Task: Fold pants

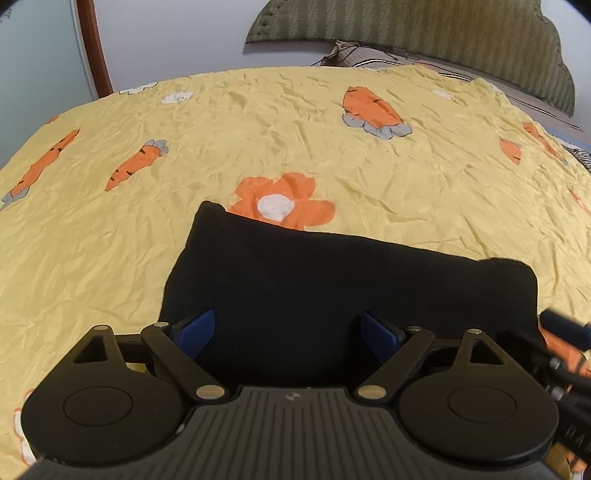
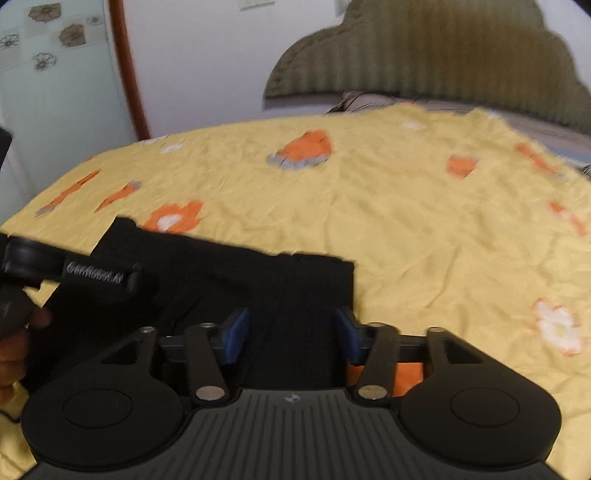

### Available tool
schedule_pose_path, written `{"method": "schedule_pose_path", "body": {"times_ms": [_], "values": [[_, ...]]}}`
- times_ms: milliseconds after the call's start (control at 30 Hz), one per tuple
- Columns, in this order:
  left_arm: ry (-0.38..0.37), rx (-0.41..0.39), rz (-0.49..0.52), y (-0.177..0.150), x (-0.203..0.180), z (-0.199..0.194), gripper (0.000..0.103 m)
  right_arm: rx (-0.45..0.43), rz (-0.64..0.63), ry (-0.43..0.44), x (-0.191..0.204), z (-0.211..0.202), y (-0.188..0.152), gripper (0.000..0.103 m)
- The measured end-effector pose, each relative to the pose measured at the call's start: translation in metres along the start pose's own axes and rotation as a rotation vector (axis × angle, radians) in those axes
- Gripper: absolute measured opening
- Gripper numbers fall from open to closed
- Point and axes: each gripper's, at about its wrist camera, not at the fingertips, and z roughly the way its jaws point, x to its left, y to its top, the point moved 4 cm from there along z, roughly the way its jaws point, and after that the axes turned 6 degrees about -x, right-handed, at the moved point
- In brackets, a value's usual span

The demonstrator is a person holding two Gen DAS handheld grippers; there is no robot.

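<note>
On yellow bedspread — pants folded flat.

The 2 wrist views look low and close over the black pants toward the headboard, sharing the bed.

Left gripper fingers spread wide, right gripper likewise, side by side

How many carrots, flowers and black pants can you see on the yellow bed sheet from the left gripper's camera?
Whole carrots: 3
Big orange flowers: 1
Black pants: 1
Total: 5
More prints at the yellow sheet's edges are cut off or too small to tell.
</note>
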Motion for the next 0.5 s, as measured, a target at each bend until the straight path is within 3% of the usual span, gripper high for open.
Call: {"method": "schedule_pose_path", "body": {"times_ms": [67,100,233,367,500], "values": [[-0.006,-0.013,-0.016,-0.001,0.011,-0.013,0.088,-0.029,0.011,0.024,0.006,-0.014,0.003,0.054],[-0.009,-0.021,-0.027,-0.002,0.018,-0.02,0.088,-0.038,0.028,0.042,0.009,-0.02,0.003,0.06],[-0.031,-0.024,-0.025,-0.019,0.065,-0.058,0.089,-0.07,0.062,0.054,0.03,-0.046,-0.002,0.097],[0.052,-0.047,0.038,-0.041,0.129,-0.112,0.092,-0.065,0.018,0.076,0.063,-0.063,-0.014,0.101],[0.232,-0.054,0.16,-0.041,0.181,-0.167,0.093,0.031,0.024,0.11,0.086,-0.08,-0.022,0.101]]}}
